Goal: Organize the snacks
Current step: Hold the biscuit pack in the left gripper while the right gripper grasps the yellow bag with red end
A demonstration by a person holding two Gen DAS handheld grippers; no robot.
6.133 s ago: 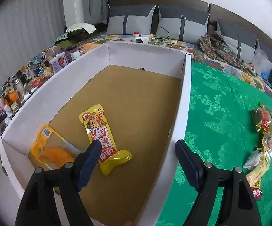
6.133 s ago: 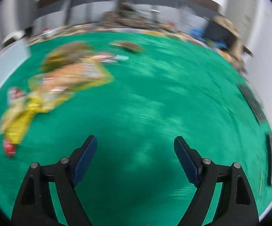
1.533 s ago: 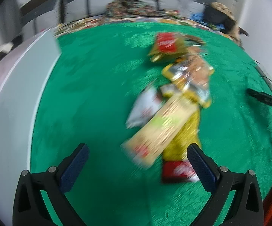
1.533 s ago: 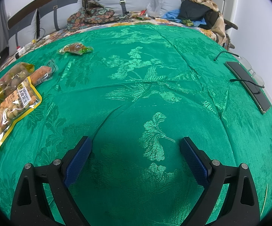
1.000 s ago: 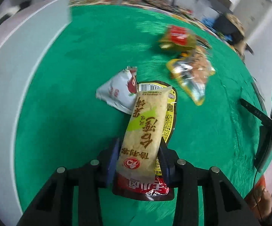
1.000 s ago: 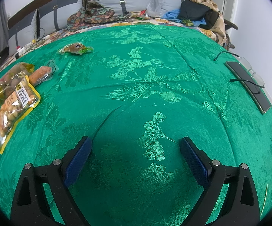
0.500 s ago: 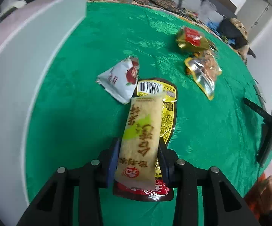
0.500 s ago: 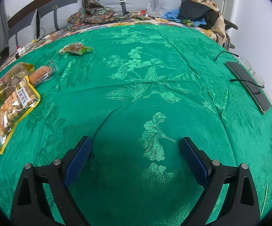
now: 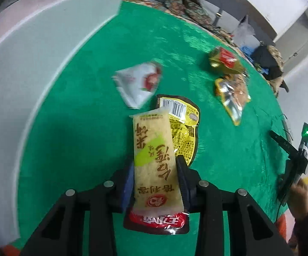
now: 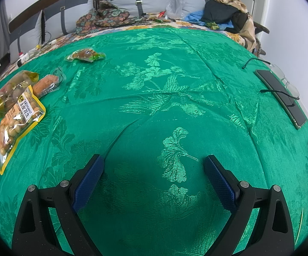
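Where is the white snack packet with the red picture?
Left wrist view: the white packet lies on the green cloth, between the white box and the yellow pouch.

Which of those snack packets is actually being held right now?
The pale beige rice-cracker packet, pinched in the left hand-held gripper; the others lie loose on the green cloth.

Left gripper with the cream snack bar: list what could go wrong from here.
1. The left gripper pinches the cream snack bar near one end, so it may sag or slip.
2. The yellow-black packet lies right beneath and could be dragged along.
3. The white box wall could catch the overhanging bar.
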